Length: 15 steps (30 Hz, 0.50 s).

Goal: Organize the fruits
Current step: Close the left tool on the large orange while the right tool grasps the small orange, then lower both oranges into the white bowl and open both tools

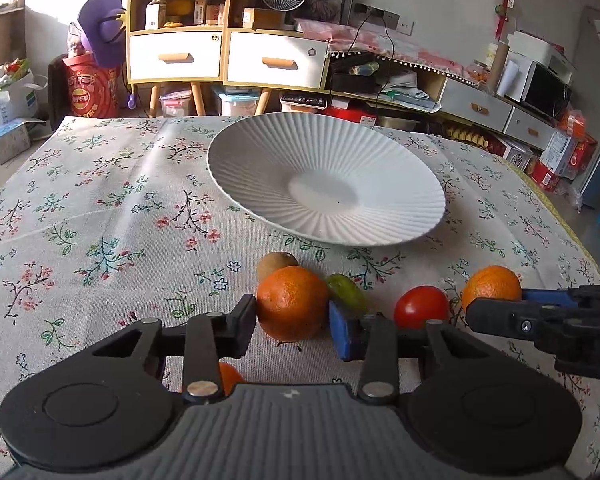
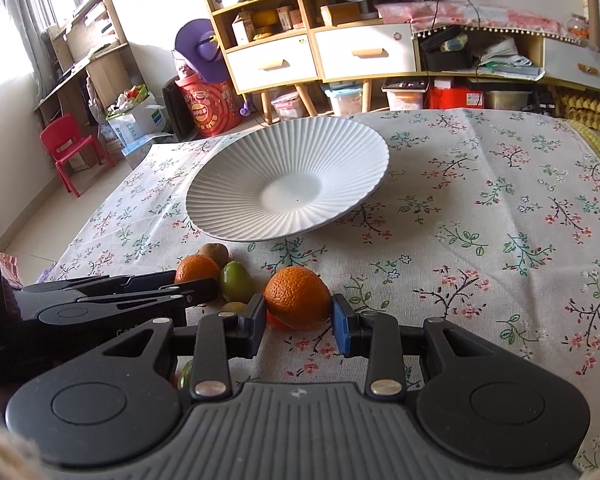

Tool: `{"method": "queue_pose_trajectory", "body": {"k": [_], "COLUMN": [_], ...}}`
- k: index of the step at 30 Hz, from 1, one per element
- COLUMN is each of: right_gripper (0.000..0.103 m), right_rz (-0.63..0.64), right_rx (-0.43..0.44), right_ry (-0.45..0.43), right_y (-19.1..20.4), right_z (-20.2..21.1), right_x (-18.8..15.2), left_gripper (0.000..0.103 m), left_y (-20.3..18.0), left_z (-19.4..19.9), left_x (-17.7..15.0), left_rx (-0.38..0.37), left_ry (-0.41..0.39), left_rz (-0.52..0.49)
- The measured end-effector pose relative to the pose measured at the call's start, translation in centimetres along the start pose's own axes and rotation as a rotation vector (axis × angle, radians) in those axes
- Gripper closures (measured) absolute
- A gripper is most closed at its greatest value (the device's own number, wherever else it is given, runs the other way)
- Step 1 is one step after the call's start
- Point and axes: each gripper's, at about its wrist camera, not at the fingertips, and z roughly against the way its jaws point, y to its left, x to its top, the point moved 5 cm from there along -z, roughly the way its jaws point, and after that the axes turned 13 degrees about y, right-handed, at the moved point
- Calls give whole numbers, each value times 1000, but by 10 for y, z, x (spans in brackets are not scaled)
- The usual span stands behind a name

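A white ribbed plate (image 1: 260,152) (image 2: 236,204) stands empty on the floral tablecloth. In front of it lie a kiwi (image 1: 274,262) (image 2: 216,252), a green fruit (image 1: 346,290) (image 2: 236,282), a red tomato (image 1: 420,306) and oranges. My left gripper (image 1: 292,324) has its jaws around one orange (image 1: 292,302) (image 2: 196,268), pads touching its sides. My right gripper (image 2: 299,320) (image 1: 496,314) has its jaws around a second orange (image 2: 298,298) (image 1: 492,286), pads at its sides. Both oranges rest on the cloth. Another orange piece (image 1: 230,378) peeks out under the left gripper.
The table's far edge faces yellow shelves with white drawers (image 1: 228,56) (image 2: 320,56). A red drum (image 1: 90,88) and a red chair (image 2: 70,148) stand on the floor to the left. The table's right edge (image 1: 560,208) drops toward boxes.
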Motion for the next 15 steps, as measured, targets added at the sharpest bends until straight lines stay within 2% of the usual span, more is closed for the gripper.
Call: {"method": "queue_pose_trajectory", "body": {"k": [7,15], "right_gripper": [71,71], "right_rz": [4,12], "right_rx": [-3,7], "right_ry": [-10,-35], "right_y": [2,-1], "right_z": [3,2], "right_x": [6,41], "left_gripper": [65,65], "left_y": [-1,-13], "left_z": [19,29], "left_x": [8,37], "left_rx": [-10,-7], "left_ry": [-37,-61], "left_rz": [20,-25]}}
